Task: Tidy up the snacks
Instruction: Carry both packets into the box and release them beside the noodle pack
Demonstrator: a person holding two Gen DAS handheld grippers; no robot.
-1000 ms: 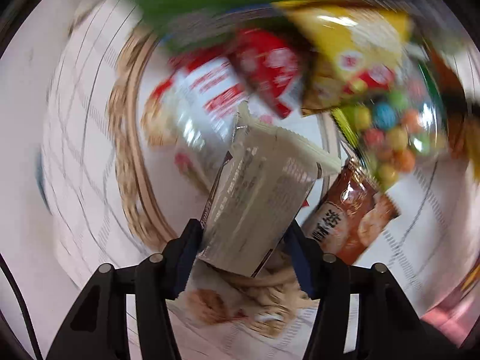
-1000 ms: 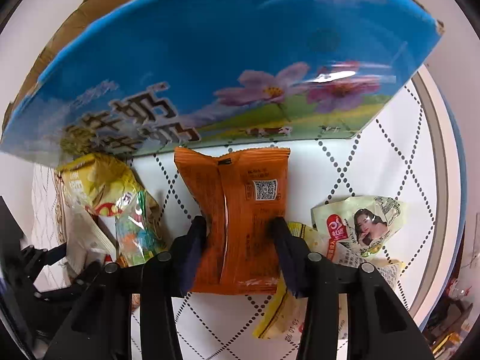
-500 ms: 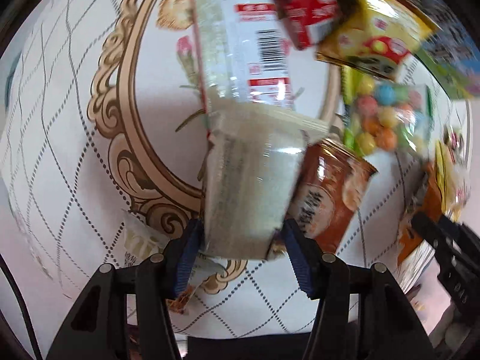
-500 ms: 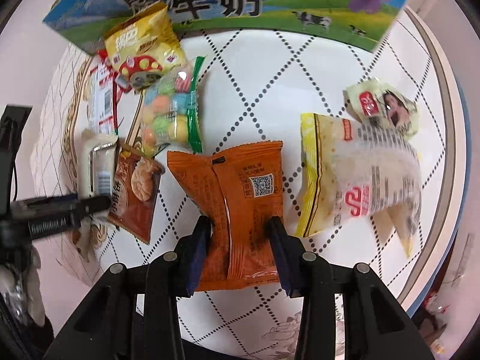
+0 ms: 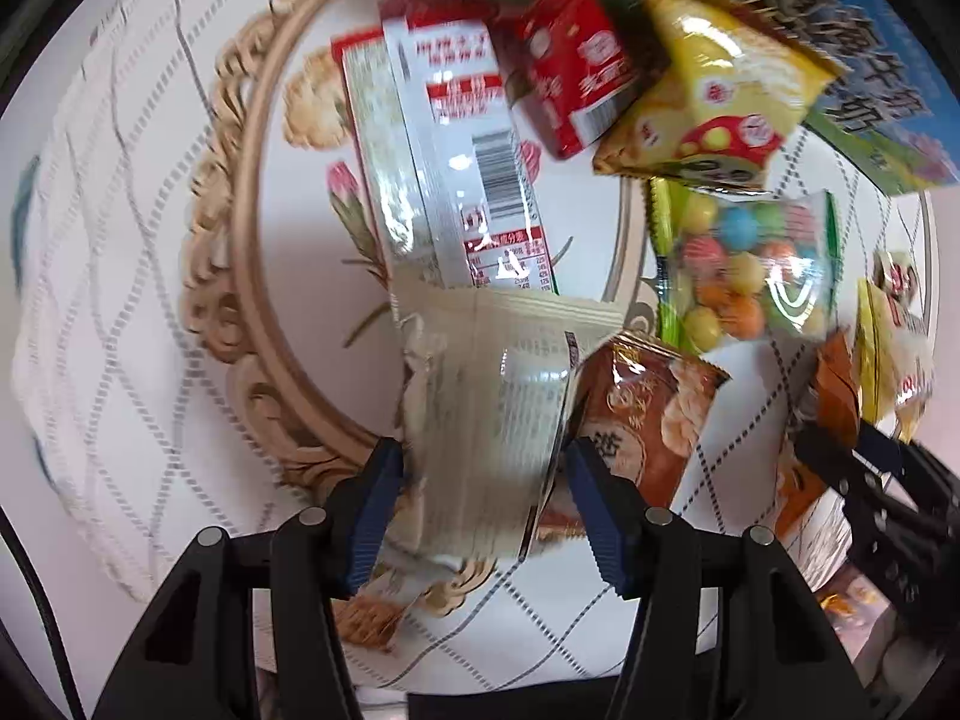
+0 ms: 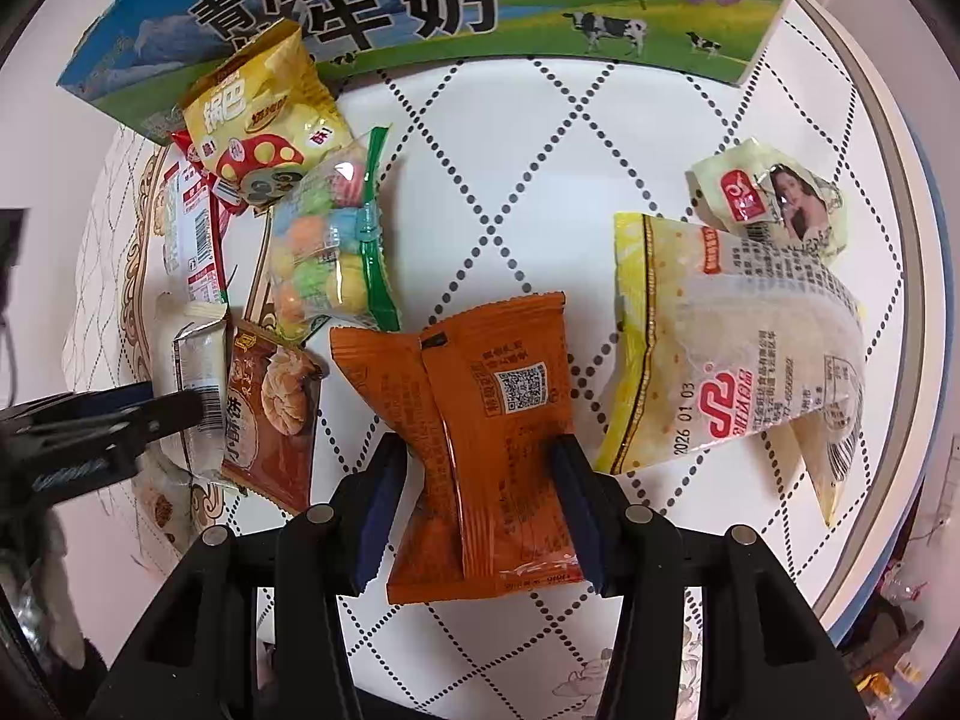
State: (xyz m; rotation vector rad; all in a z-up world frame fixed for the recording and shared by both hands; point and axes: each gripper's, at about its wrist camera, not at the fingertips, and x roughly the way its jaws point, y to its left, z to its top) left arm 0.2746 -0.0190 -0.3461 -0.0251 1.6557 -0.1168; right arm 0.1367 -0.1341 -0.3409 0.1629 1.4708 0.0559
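My left gripper points down and is shut on a silver-beige snack packet, held just above the round table mat. A brown biscuit packet lies right beside it. In the right wrist view an orange packet lies between the jaws of my right gripper. The jaws are opening, and the pads still touch its pinched sides. The left gripper's fingers show at the left edge of that view, next to the brown packet.
A bag of coloured candy balls, a yellow mushroom bag, a red box and a long red-and-white packet crowd the mat. A blue milk carton box stands behind. A yellow-white packet and a small crumpled packet lie right, near the table edge.
My right gripper carried the orange packet away from the blue box and down beside the brown packet, and its jaws have widened a little. The left gripper keeps its hold on the silver packet.
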